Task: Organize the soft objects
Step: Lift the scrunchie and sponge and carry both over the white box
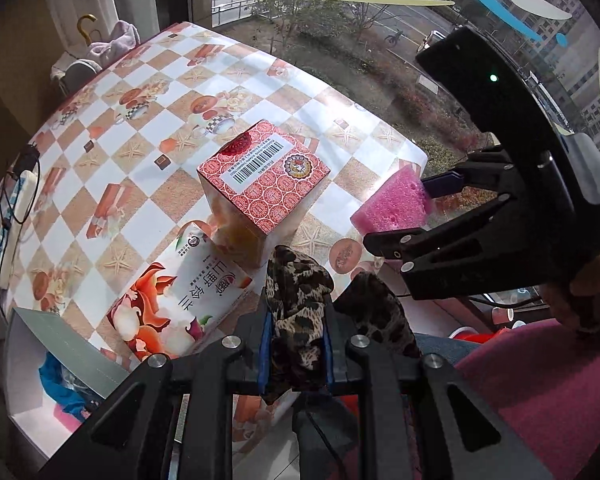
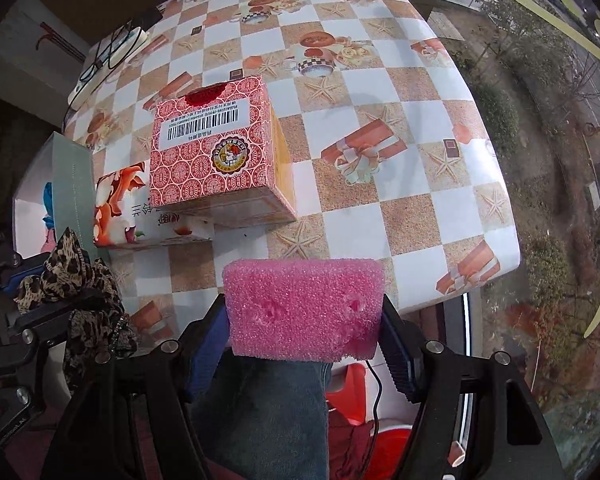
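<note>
Beside the table [image 1: 332, 104], each hand-held gripper grips: left [image 1: 296, 344] leopard cloth [image 1: 300, 304], right [image 2: 304, 332] pink sponge [image 2: 304, 304].

There was one pink rectangular foam sponge [image 2: 304, 308], and one leopard-print fabric scrunchie [image 1: 298, 320]. On the checked tablecloth [image 2: 380, 120] stood one red patterned cardboard box with a barcode label [image 2: 210, 144] and one flat white packet printed with orange flowers [image 1: 168, 300]. One open grey-and-white carton [image 1: 56, 360] sat beside the table. Two black two-finger grippers were in view, left [image 1: 297, 344] and right [image 2: 304, 344].
</note>
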Available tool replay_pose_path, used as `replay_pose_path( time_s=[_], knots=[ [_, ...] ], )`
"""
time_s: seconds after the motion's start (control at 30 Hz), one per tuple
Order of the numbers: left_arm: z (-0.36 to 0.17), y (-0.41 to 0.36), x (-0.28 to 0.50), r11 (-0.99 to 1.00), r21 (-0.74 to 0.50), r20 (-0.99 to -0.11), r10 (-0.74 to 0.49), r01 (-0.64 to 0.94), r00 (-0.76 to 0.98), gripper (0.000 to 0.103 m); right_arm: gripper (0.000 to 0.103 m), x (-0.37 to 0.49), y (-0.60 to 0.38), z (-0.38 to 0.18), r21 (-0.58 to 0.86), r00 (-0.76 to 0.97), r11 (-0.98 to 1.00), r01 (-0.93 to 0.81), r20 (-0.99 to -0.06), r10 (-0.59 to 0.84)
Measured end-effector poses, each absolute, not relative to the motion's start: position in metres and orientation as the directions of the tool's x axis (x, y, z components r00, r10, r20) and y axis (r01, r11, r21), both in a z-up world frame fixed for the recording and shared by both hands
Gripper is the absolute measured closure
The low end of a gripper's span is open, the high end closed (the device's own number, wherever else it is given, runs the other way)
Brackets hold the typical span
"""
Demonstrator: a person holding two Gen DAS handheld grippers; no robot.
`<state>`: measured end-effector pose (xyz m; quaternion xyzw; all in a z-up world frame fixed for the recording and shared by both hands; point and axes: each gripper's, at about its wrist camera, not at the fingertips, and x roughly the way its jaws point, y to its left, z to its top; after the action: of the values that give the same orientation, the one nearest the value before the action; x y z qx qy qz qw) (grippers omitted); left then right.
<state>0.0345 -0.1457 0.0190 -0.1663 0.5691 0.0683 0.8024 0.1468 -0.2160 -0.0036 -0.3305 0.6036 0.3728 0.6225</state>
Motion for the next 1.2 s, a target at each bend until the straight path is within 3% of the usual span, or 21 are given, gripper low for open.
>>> replay_pose_path(
  time_s=[0.7,1.2],
  knots=[
    [0.03,-0.091,-0.096,0.754,-0.183,-0.926,0.082,-0.631,0.367,0.081,0.032,0.037,-0.123,0.018,0.028,-0.011,0.131,-0.991,-0.992,0.123],
    [0.021,-0.066,-0.21,0.422,-0.167,-0.935,0.22,-0.891,0.279,0.081,0.032,-0.046,-0.068,0.015,0.039,-0.056,-0.137,-0.99,-0.992,0.116]
  ],
)
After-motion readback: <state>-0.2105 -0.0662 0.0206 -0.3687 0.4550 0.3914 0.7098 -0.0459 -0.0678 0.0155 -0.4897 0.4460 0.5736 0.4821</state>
